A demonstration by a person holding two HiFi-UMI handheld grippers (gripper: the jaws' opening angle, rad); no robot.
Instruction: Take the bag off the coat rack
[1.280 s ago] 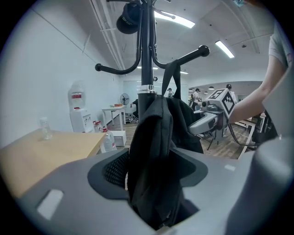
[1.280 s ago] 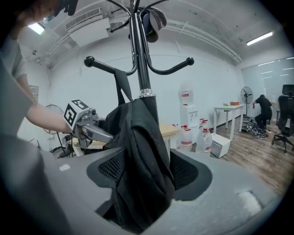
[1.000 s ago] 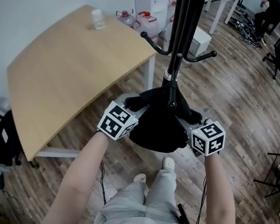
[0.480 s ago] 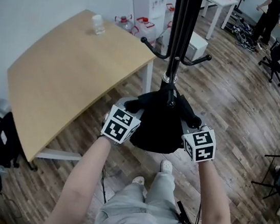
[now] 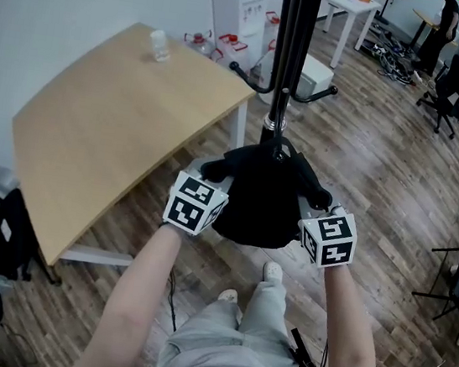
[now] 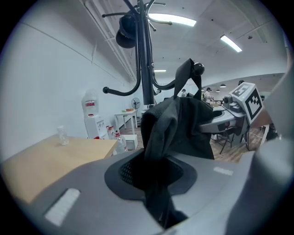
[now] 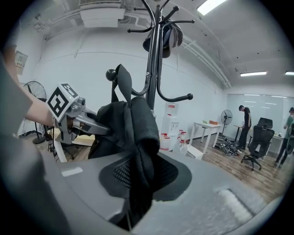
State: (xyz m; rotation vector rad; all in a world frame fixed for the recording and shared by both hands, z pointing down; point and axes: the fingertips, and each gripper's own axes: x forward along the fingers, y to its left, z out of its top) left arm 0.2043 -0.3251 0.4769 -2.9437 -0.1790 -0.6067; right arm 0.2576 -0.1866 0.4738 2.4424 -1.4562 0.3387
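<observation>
Centre of frame: left gripper (image 5: 211, 176) and right gripper (image 5: 321, 207) clamped on bag (image 5: 263, 196)

Both sets of fingers (image 6: 82, 183) nearly closed, black fabric pinched between. Bag hangs against coat rack (image 5: 286, 51) pole, strap looped over a knobbed hook (image 6: 197, 69), one gripper either side. Upper left, the desk (image 5: 111, 119).

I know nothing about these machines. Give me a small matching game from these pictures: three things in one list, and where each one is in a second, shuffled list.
Things:
1. black bag
2. clear bottle
3. dark hat

Places:
A. hanging near the top of the coat rack
B. pinched in jaws on both sides
C. standing on the wooden table

Pairs: 1-B, 2-C, 3-A.
</observation>
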